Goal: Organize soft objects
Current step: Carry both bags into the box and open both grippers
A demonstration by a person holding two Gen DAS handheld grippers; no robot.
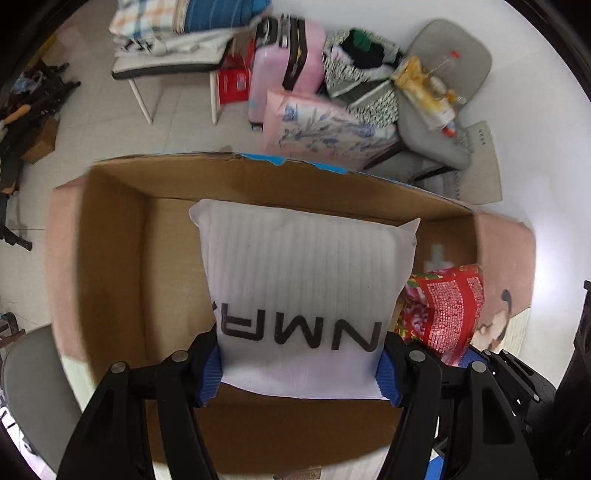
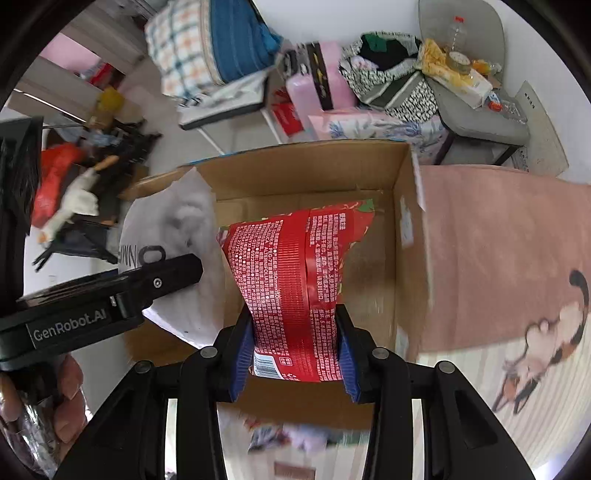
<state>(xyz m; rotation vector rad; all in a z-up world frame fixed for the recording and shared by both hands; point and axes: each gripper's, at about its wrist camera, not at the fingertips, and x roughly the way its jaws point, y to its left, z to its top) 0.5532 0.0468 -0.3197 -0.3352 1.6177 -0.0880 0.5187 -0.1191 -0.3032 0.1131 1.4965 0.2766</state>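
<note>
My left gripper [image 1: 301, 369] is shut on a white soft packet with dark letters [image 1: 303, 291] and holds it over the open cardboard box [image 1: 110, 258]. My right gripper [image 2: 295, 354] is shut on a red printed soft pack [image 2: 295, 280] and holds it over the same box [image 2: 406, 236]. The red pack shows at the right in the left wrist view [image 1: 447, 310]. The white packet [image 2: 177, 251] and the left gripper body [image 2: 92, 306] show at the left in the right wrist view. The box floor looks bare under both packs.
The box stands on a pink mat with a cat print [image 2: 498, 258]. Behind it are a floral pillow [image 1: 325, 129], a pink suitcase [image 1: 284, 62], a chair stacked with folded blankets [image 1: 173, 33] and a grey chair with clutter [image 1: 443, 92].
</note>
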